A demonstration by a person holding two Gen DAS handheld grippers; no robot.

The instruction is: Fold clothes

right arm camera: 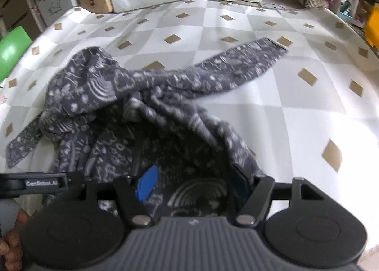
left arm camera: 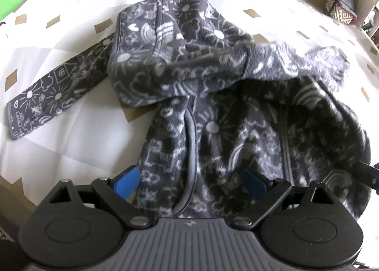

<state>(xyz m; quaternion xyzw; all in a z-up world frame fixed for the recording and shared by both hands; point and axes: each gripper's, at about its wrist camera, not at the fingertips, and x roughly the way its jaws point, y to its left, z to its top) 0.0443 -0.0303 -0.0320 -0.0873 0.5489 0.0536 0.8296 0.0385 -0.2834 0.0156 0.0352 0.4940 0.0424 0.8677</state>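
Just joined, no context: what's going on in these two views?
A person is folding a dark patterned fleece jacket on a checkered table, one handheld gripper per hand. Both the left gripper and the right gripper have their jaws spread wide around the near edge of the jacket, which looks lifted. The jacket is still bunched up. One sleeve lies flat to the left; the other sleeve stretches out to the right.

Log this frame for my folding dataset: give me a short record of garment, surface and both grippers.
garment: dark grey patterned fleece garment, crumpled, not folded
sleeve: one sleeve lying out flat on the surface
surface: white and grey diamond-pattern cover
left gripper: open, fabric between its fingers
right gripper: open, fabric between its fingers
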